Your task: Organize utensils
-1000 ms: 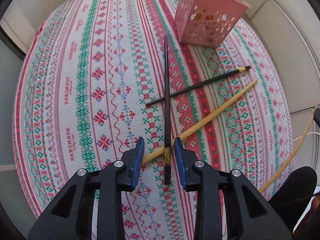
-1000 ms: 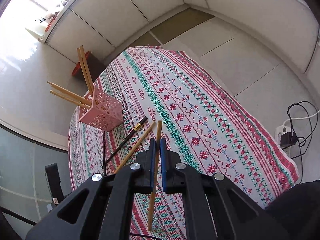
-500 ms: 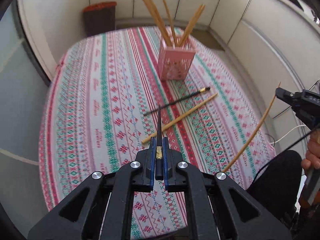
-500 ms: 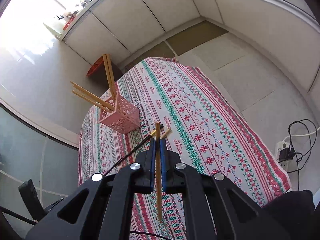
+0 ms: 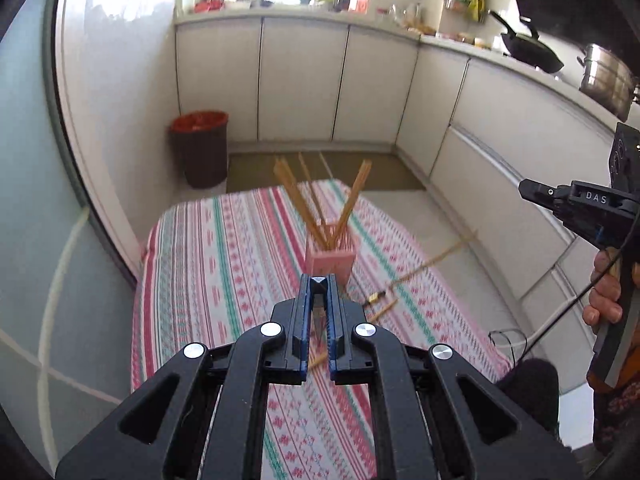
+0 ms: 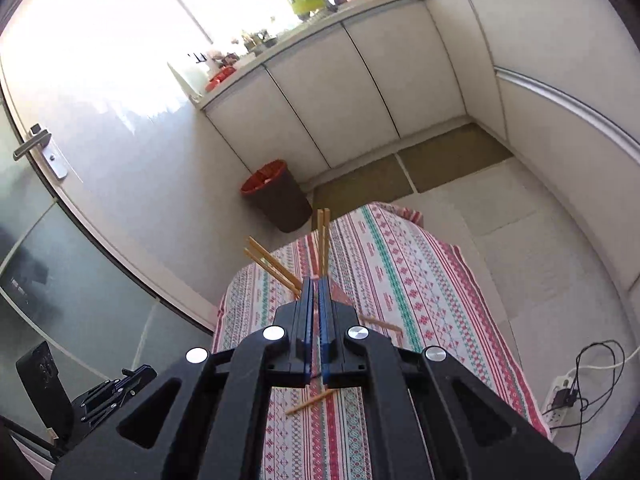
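While both grippers are held up over the tabletop (image 5: pixel 224 260), each has a single chopstick pinched in it.

Left gripper (image 5: pixel 318 286): blue pads drawn together on a black chopstick (image 5: pixel 318 282). It is seen end-on, so only its butt shows between the tips.

Right gripper (image 6: pixel 316 286): jaws pressed close on a wooden chopstick (image 6: pixel 310 402), whose lower end pokes out slanted beneath the fingers. In the left wrist view this gripper sits at the right margin, with a hand (image 5: pixel 606 296) around its handle.

Pink holder (image 5: pixel 330 258): upright on the striped cloth, about mid-tabletop, somewhat toward the far edge. Bundle of wooden sticks (image 5: pixel 316 208) stands in it, fanned out.

Loose items lie flat on the cloth, just beside the holder on the side toward the right edge:
- second black chopstick (image 5: pixel 376 298), with a gold band, mostly hidden by the left gripper
- plain wooden one (image 5: pixel 384 309) just nearer, lying aslant

Bin with red liner (image 5: pixel 202 148) stands on the floor beyond the far left corner.
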The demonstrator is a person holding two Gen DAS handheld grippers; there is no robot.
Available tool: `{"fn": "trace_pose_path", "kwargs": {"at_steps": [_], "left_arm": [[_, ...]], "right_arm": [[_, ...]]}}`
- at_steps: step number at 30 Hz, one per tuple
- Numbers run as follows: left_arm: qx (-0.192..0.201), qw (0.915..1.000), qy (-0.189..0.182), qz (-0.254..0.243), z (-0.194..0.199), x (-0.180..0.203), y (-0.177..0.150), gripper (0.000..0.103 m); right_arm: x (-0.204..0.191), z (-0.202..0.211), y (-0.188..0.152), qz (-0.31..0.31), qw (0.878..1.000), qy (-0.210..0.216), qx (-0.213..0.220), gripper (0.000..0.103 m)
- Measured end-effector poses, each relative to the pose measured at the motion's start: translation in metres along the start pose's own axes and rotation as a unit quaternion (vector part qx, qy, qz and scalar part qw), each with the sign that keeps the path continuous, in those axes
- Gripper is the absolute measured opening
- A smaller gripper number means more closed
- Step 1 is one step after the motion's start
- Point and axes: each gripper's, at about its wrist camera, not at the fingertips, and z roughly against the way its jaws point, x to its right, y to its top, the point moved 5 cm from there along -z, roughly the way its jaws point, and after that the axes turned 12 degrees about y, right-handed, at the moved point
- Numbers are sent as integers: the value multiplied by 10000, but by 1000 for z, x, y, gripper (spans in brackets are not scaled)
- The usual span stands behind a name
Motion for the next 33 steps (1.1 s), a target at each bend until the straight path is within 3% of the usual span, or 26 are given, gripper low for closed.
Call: {"fn": "trace_pose_path", "kwargs": {"at_steps": [5,9,10,11,12,14,16,18,20,25,28,31,33], "left_arm": [[331,9993,-142,94,2,4,45,6],[504,9981,-310,187,5,6,57,6],[496,9979,-354,201,4,7,55,6],[469,9980,-385,195,3,9,54,6],[418,9981,-417,173,0,11,51,6],[291,9984,-457,141,-9,14,42,6],[139,9986,-493,152,-19,15,35,6],[32,9986,-509,172,-26,16,28,6],[-48,9985,-516,183,-32,15,22,6],[-187,9986,-454,178,-42,12,16,6],[-223,9985,-446,234,-47,11,14,6],[-232,9984,-457,238,-48,12,14,6],[-212,9985,-465,217,-46,14,16,6]], "right_arm": [[-20,4,42,225,9994,93,247,2],[17,-2,48,-158,9991,-304,252,6],[38,-13,42,-302,9986,-446,-5,27],[62,-29,31,-495,9964,-494,-480,61],[82,-43,18,-723,9923,-530,-850,64],[129,-76,-21,-844,9755,-1055,-1737,63],[149,-104,-56,-164,9608,-1476,-2340,62],[163,-141,-103,397,9323,-1396,-3312,61],[177,-169,-133,540,9090,-1451,-3870,50],[177,-206,-140,937,9023,-1465,-3944,39],[172,-215,-136,1272,8893,-1703,-4048,8],[169,-210,-131,1345,8925,-1826,-3899,8],[160,-203,-120,1245,9075,-1744,-3612,8]]}}
